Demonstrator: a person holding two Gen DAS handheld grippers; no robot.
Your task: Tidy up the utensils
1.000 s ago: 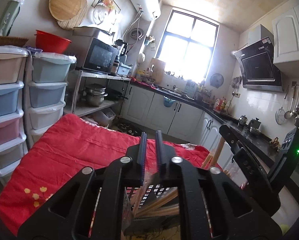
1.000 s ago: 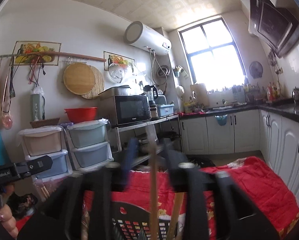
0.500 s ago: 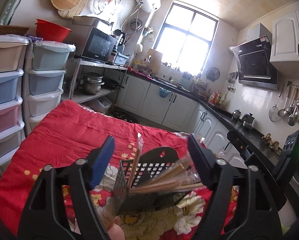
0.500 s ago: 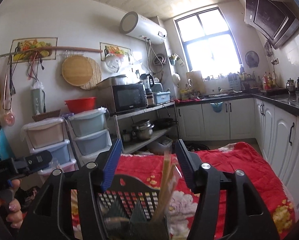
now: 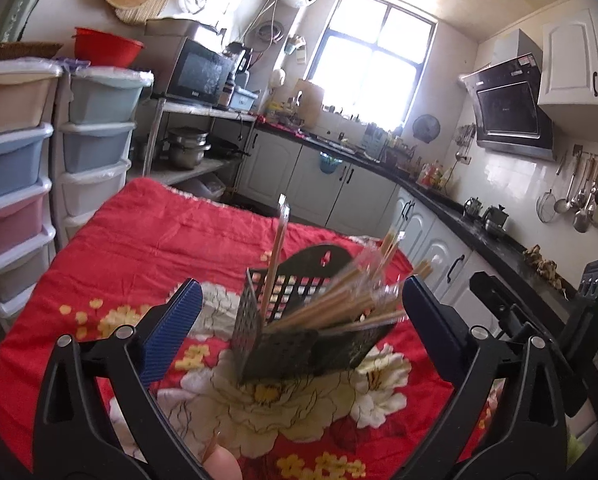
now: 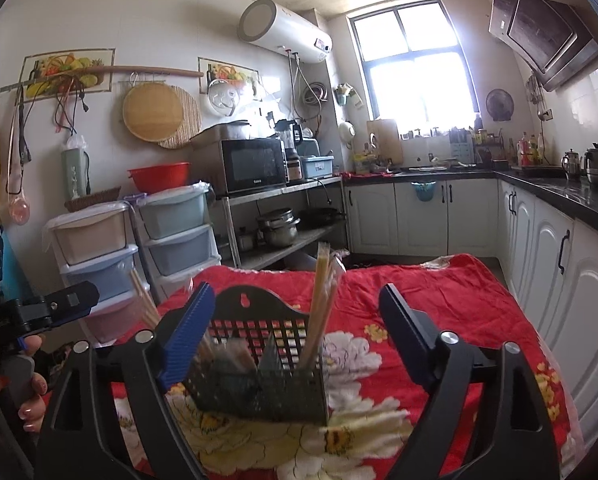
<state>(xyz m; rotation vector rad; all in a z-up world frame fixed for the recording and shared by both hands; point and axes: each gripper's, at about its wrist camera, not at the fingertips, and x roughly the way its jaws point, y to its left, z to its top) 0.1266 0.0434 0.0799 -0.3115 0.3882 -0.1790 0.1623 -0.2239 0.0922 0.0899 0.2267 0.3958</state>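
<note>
Chopsticks [image 5: 339, 304] stand and lean inside the black mesh holder [image 5: 299, 344] on the red flowered cloth [image 5: 139, 248], sorted into its compartments. Left gripper [image 5: 297, 320] and right gripper [image 6: 295, 332] both have their fingers opening wide, pinching nothing; probably each has just let its chopsticks go.

The black basket [image 5: 311, 340] stands in the middle of the red cloth [image 5: 147, 248]. Chopsticks [image 5: 351, 300] stick up and lean out of it, blocking the way from above. All around the basket the cloth is bare and open.
</note>
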